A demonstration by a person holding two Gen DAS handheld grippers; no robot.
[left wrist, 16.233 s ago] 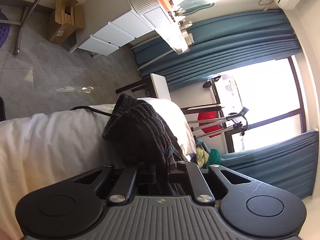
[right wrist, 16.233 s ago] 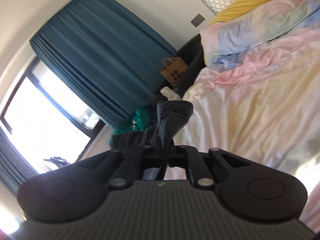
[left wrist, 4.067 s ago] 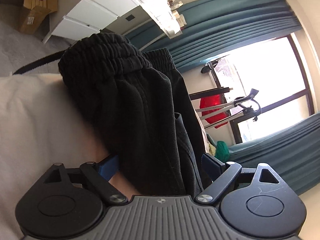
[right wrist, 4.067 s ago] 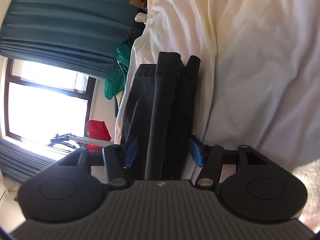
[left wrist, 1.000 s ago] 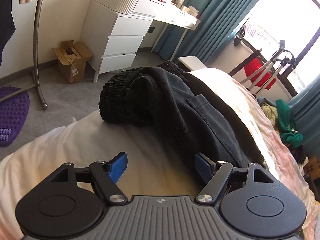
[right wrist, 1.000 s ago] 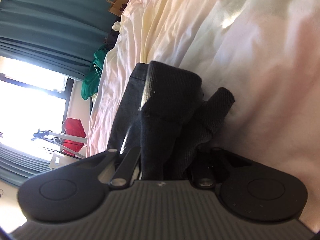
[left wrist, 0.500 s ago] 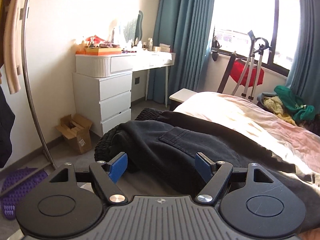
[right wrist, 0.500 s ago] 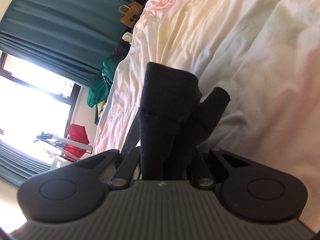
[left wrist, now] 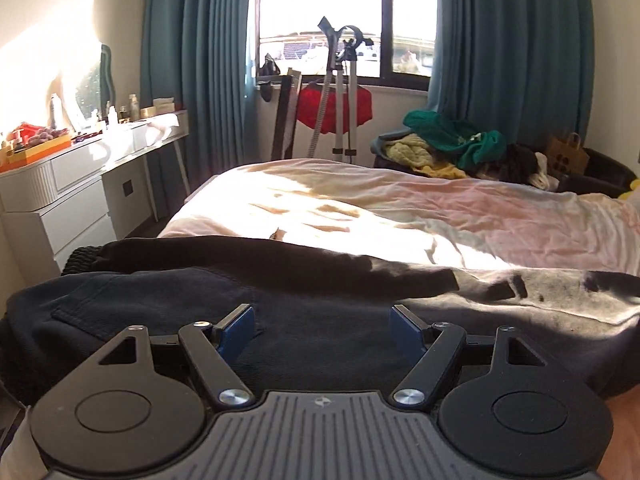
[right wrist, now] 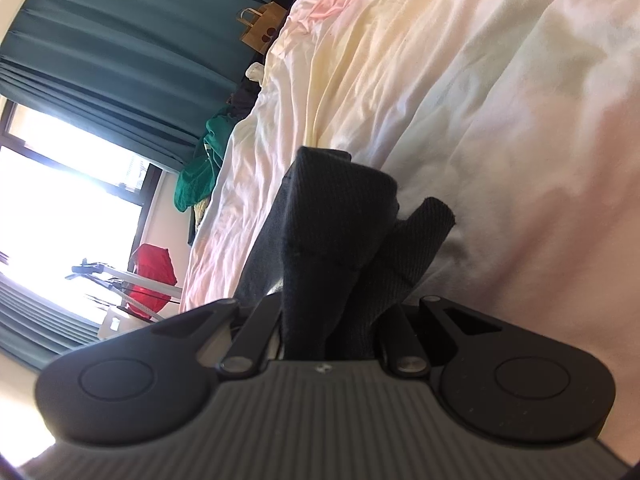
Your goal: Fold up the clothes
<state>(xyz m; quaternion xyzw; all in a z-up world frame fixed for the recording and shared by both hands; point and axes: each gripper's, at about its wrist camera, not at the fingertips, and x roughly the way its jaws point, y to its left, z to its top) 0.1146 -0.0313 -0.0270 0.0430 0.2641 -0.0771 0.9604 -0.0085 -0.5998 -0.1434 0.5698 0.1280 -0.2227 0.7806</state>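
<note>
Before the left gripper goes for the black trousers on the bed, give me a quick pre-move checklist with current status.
1. Left gripper open, nothing between its fingers: ok.
2. Black trousers lying on the bed under the left gripper: ok.
3. Right gripper shut on the trousers' bunched cloth: ok.
4. Trouser leg flat for a clean fold: not ok, the cloth rises bunched out of the right gripper.
5. Which edge the left gripper should take: cannot tell; the elastic waistband lies off to the picture's left.
</note>
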